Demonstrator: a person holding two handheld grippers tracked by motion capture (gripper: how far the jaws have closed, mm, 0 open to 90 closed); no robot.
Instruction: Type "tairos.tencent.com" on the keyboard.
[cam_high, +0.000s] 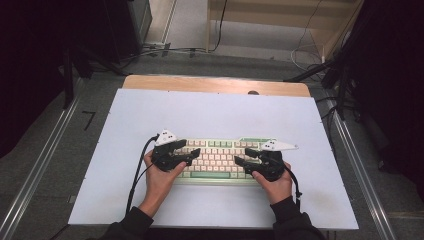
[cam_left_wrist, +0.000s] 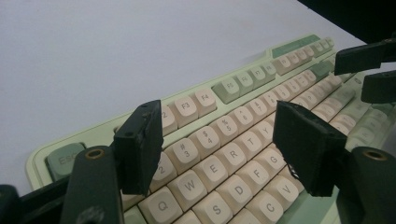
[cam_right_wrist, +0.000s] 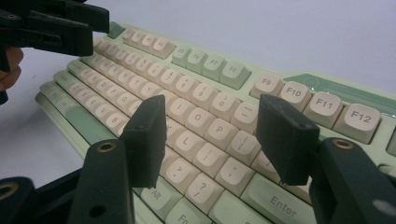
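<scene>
We see the keyboard (cam_high: 216, 159) lying near the middle of the white surface (cam_high: 210, 107). Our left hand-held gripper (cam_high: 191, 151) hovers wide over its left keys, our right hand-held gripper (cam_high: 242, 159) wide over its right keys, neither gripping anything.

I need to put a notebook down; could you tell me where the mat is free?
Free: the white mat between the keyboard and the wooden table edge, plus strips at both sides. Crowded: the keyboard, with the left gripper and right gripper over it.
</scene>
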